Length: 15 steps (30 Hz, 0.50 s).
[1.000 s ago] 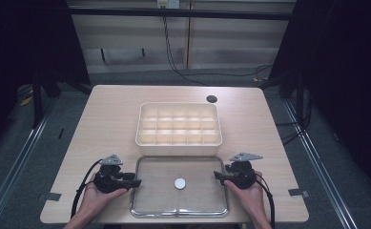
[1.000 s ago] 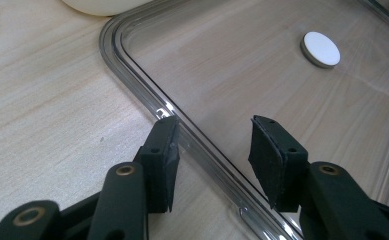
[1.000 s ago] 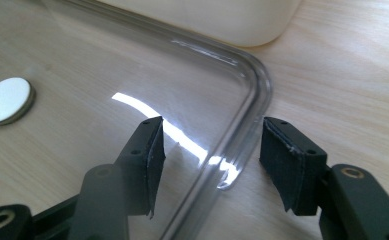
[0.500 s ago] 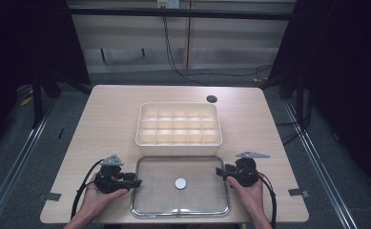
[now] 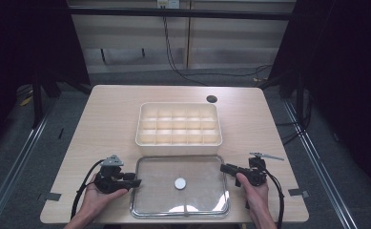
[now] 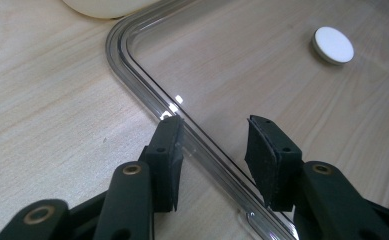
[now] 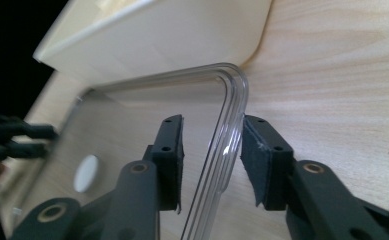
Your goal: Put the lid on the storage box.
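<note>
On the pale wood-grain table (image 5: 107, 124), a clear rectangular lid (image 5: 154, 167) with rounded corners and a raised, ridged rim lies flat near the 6 o'clock edge, its far side just beside the near wall of a cream compartment box (image 5: 178, 141) that sits at the table's centre. Bare tabletop runs wide at 9 and 3 o'clock of both, and a band of open wood lies beyond the box toward 12, broken by a small dark round grommet (image 5: 211, 99) at about 1 o'clock. The lid is glossy and see-through, showing the grain beneath, and a flat white round disc (image 5: 180, 183) sits at its middle. The box is smooth matte plastic, divided into a grid of shallow square cells. The left gripper (image 5: 134, 182) is held low at the lid's 9 o'clock edge, the hand (image 5: 97, 195) cupped under it from 6 o'clock, cable looping back toward the table's near edge. In the left gripper view its jaws stand apart, straddling the lid's rim (image 6: 147, 90) with a gap on either side. The right gripper (image 5: 225, 167) sits at the lid's 3 o'clock edge, the right hand (image 5: 254, 191) behind it. In the right gripper view its rubber-faced jaws stand apart either side of the rim (image 7: 229, 125) near the lid's corner, the outer jaw close against it, not pressed shut.
</note>
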### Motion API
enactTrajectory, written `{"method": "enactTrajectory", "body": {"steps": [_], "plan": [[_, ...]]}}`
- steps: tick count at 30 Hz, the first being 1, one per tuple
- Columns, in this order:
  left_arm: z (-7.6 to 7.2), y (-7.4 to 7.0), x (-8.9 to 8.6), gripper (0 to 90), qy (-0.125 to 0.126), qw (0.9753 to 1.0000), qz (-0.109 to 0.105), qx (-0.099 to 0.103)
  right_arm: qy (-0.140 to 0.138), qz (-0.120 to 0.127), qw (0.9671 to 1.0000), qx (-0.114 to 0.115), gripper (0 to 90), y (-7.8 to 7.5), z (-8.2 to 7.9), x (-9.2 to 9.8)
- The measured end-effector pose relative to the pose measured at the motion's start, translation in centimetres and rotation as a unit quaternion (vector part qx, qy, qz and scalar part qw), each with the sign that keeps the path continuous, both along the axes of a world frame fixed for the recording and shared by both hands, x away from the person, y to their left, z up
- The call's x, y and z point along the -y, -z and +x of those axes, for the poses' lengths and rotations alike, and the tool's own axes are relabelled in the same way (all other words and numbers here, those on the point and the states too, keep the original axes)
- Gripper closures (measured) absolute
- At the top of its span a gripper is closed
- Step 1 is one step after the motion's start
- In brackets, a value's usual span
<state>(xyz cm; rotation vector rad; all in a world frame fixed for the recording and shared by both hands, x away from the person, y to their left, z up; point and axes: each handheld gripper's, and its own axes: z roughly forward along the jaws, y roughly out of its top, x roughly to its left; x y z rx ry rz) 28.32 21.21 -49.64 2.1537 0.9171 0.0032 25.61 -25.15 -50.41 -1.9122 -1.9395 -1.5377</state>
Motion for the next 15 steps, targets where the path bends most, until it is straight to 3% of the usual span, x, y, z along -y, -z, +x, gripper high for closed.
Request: {"method": "enactTrajectory", "body": {"steps": [2,4,6,9,11,15], "plan": [[0.0,0.0,0.0,58.0,0.0,1.0,-0.001,-0.001,0.005,0.025,0.9997,0.004,66.8,0.0,-0.1,0.4],[0.0,0.0,0.0,58.2,0.001,1.0,-0.002,-0.003,0.003,0.035,0.9994,0.006,67.3,-0.1,-0.2,0.3],[0.0,0.0,0.1,59.3,0.004,1.0,-0.003,-0.003,-0.015,0.049,0.9987,0.003,69.1,0.1,-0.1,0.0],[0.0,0.0,0.2,59.1,0.008,0.9999,-0.005,-0.006,-0.012,0.028,0.9994,0.015,69.6,-0.7,-0.1,-0.4],[0.0,0.1,0.2,59.1,0.008,0.9999,-0.005,-0.005,-0.016,0.037,0.9989,0.026,70.5,-1.0,0.0,-0.1],[0.1,0.1,0.1,59.1,0.006,0.9999,-0.008,-0.007,-0.037,0.038,0.9985,0.016,67.4,-0.7,-0.1,-0.3]]}}
